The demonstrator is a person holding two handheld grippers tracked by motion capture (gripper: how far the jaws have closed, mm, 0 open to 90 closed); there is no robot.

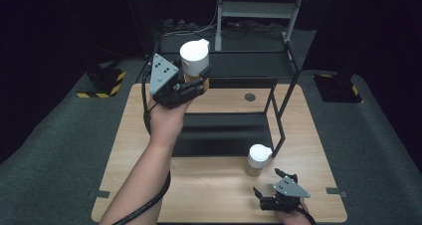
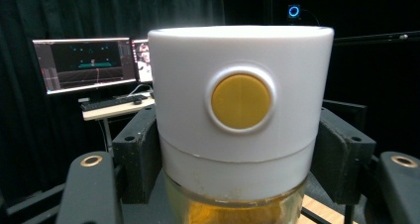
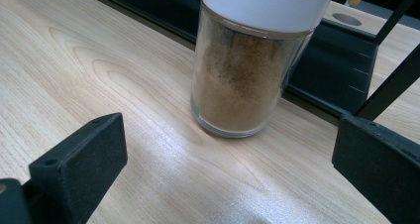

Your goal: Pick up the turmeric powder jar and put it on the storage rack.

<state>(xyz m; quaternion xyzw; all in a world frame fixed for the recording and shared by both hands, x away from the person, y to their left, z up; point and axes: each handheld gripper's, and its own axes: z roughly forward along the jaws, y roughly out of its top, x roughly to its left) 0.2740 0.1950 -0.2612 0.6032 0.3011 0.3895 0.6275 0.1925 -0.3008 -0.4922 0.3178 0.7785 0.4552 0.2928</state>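
Note:
My left gripper (image 1: pixel 199 80) is raised above the back left of the table, shut on a spice jar (image 1: pixel 194 60) with a white cap and yellow powder. Up close, that jar's cap (image 2: pixel 240 110) carries a round yellow button, and the black jaws press on both its sides. A second spice jar (image 1: pixel 258 160) with a white cap and brown powder stands upright on the wooden table (image 1: pixel 209 195) at the front right. My right gripper (image 1: pixel 274 185) sits open near the front edge, just short of this brown jar (image 3: pixel 242 80), nothing between its jaws.
A black metal shelf frame (image 1: pixel 278 105) stands on the table's middle and back, its dark lower shelf (image 1: pixel 224 133) right behind the brown jar. Monitors on a desk (image 2: pixel 94 65) stand far off. Dark mats surround the table.

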